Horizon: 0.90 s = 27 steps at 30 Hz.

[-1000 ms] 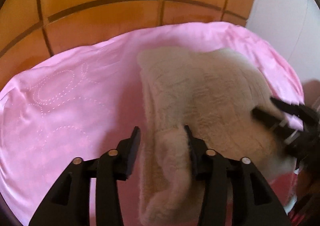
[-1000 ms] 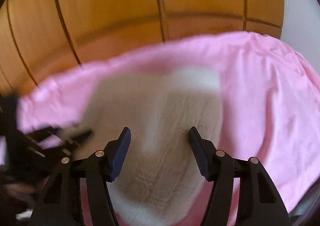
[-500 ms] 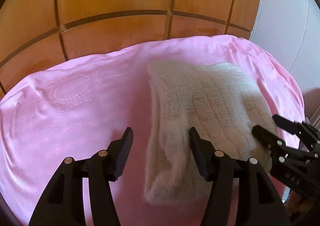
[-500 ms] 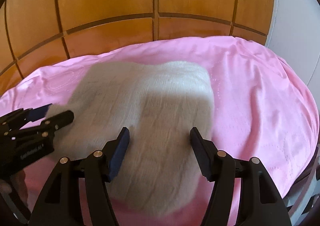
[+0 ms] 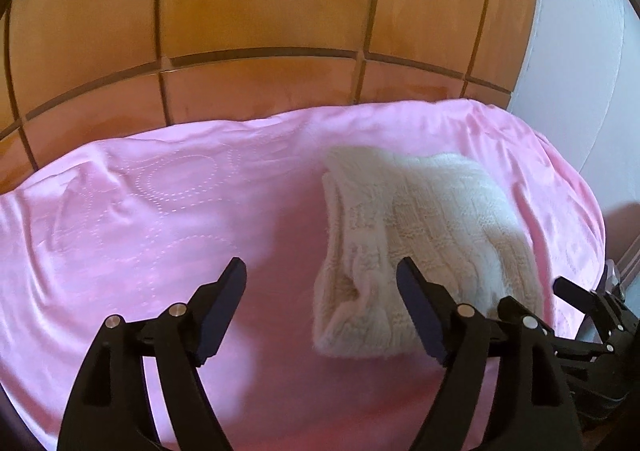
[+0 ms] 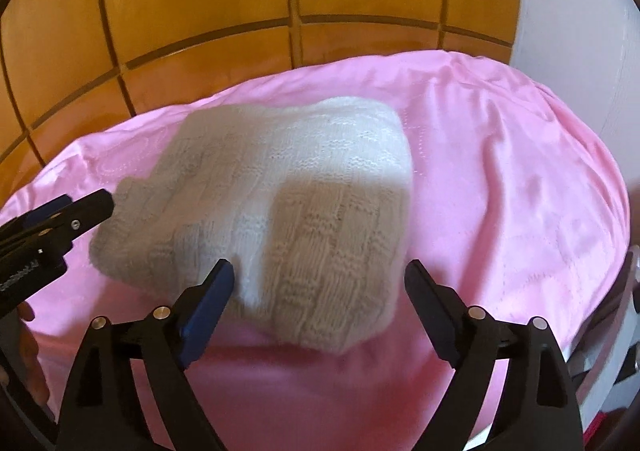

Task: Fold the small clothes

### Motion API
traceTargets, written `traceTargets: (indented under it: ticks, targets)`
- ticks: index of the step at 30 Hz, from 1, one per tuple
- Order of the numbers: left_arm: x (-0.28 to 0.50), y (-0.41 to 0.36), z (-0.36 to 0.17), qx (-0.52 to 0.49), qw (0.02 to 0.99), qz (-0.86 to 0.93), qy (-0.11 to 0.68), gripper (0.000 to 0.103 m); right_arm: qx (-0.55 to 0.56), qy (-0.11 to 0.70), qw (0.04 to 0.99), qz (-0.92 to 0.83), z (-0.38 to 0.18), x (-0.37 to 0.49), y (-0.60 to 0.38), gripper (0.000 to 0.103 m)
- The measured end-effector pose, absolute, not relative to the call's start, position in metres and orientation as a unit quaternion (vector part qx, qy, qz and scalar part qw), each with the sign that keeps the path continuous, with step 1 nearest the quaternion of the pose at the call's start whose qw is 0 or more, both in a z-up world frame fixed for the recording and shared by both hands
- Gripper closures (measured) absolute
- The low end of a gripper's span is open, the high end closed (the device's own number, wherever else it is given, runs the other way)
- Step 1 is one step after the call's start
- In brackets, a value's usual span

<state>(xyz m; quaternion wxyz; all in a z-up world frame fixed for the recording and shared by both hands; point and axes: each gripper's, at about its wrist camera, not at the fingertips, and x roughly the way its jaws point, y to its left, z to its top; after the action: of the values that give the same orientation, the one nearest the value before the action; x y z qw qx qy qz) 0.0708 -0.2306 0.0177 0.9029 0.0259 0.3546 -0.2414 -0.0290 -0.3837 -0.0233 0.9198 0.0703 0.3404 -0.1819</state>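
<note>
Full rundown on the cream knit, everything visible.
The cream knit garment is a fuzzy, basket-weave textured piece, looking like wool or acrylic, folded into a thick rounded-rectangular bundle with layered edges showing at its left side in the left wrist view. It lies flat on the pink quilted cover, partly sunlit, partly shadowed. Nothing grips it: both hand-held grippers are opening near it, pads off it.

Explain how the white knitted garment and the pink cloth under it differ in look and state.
The white knitted garment has a thick, fuzzy, ribbed knit; the pink cloth is thin, smooth and shiny with stitched dotted circles. The garment is folded into a compact bundle; the cloth lies spread out, with wrinkles. The garment rests on top; the cloth covers the surface beneath. Neither is gripped: both grippers' jaws are opening, empty.
</note>
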Motion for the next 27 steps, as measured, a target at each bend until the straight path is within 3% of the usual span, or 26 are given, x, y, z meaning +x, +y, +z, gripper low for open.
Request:
traceTargets:
  ticks: [5, 15, 27]
  targets:
    - [0.062, -0.216, 0.025, 0.012, 0.908, -0.229, 0.350, 0.019, 0.076, 0.308, 0.924, -0.215, -0.011, -0.045, -0.375, 0.004]
    - [0.031, -0.188, 0.028, 0.018, 0.929, -0.192, 0.317, 0.002, 0.074, 0.275, 0.919, -0.274, -0.001, -0.062, -0.357, 0.004]
    - [0.022, -0.177, 0.028, 0.017, 0.933, -0.172, 0.315, 0.002, 0.071, 0.266, 0.919, -0.282, -0.001, -0.071, -0.349, 0.004]
